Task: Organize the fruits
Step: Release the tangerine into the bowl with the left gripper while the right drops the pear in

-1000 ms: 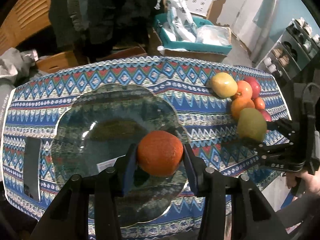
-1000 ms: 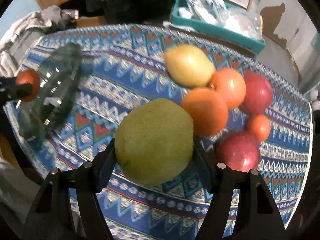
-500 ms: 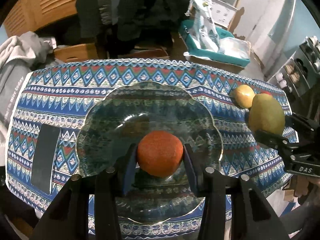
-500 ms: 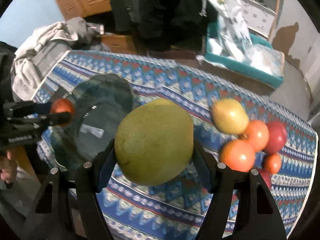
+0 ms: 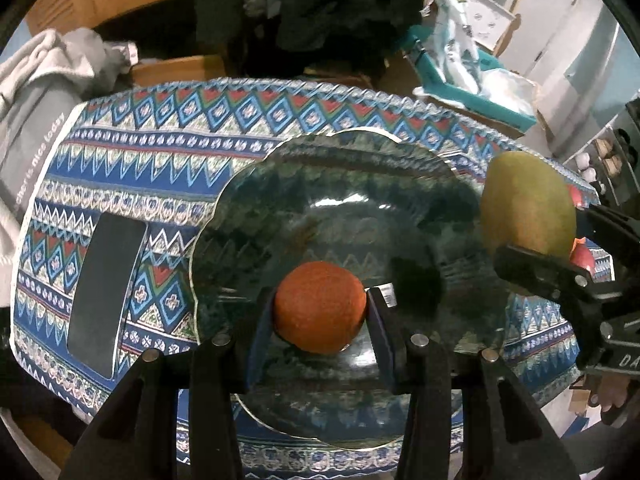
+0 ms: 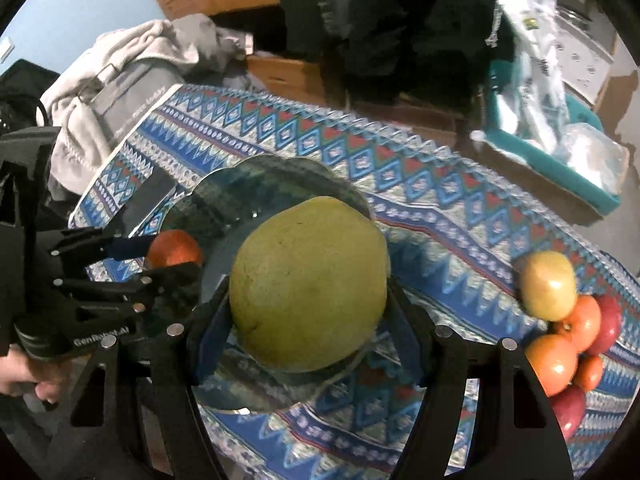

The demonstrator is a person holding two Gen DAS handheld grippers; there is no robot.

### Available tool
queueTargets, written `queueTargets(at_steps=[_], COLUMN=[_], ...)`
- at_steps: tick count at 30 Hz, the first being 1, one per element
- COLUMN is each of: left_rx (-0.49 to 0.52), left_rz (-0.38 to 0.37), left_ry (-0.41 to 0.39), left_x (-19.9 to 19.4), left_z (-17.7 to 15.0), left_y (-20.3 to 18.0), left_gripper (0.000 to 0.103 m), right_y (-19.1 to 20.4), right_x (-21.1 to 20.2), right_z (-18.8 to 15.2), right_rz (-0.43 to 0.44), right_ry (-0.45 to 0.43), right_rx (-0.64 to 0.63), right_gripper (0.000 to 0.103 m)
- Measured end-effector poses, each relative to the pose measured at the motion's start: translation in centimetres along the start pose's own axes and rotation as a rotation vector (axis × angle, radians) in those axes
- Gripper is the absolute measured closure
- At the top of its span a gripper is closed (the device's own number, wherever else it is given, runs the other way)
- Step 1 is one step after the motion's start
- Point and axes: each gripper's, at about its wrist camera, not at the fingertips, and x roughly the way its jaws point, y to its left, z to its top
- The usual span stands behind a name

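**Ana:** Two grippers, each with a fruit. The left gripper (image 5: 320, 316) has its blue-lined pads pinched tight on an orange (image 5: 320, 307), one pad on each side of it, over the near part of a glass plate (image 5: 360, 168).

**Ben:** And the other hand?

**Ana:** The right gripper (image 6: 308, 312) clamps a big green-yellow fruit (image 6: 310, 284), maybe a pomelo, I cannot tell for sure. Its pads (image 6: 210, 336) press both flanks, so the jaws stand fairly wide but are filled. In the left wrist view that same fruit (image 5: 528, 204) hangs over the plate's right edge.

**Ben:** Is either fruit resting on the plate?

**Ana:** I cannot tell. The orange looks just above the glass, and the plate is clear, so the cloth pattern shows through and hides any contact.

**Ben:** What does the plate sit on?

**Ana:** A table under a blue, red and white zigzag tablecloth (image 5: 160, 152). The plate has a scalloped rim. To its left lies a flat black slab (image 5: 106, 292), like a phone face down.

**Ben:** The remaining fruit?

**Ana:** Bunched near the right end of the cloth, well apart from the plate: a yellow apple (image 6: 550, 284) on the far side, touching an orange fruit (image 6: 584, 320), with a red apple (image 6: 612, 320) beside them and more orange and red ones nearer the camera.

**Ben:** Beyond the table?

**Ana:** A grey sweatshirt (image 5: 44, 92) off the left end, and a teal bin (image 6: 560, 160) with plastic bags on the far right.
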Motion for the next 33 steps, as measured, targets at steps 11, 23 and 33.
queueTargets(at_steps=[11,23,33], left_rx=[-0.047,-0.093,-0.077], left_rz=[-0.004,0.007,0.022], left_ry=[0.055,0.131,0.116], left_x=[2.0,3.7,2.6], left_z=[-0.7,-1.3,-1.0], left_y=[1.9,2.9,2.3], left_gripper=[0.057,0.046,0.042], right_y=[0.9,0.3,0.6], right_x=[3.6,5.8,2.9], right_z=[0.0,-0.9,0.6], right_rz=[0.013,-0.015,0.013], right_ry=[0.1,0.169,0.074], right_rx=[-0.003,-0.006,0.004], right_gripper=[0.032,0.031,0.032])
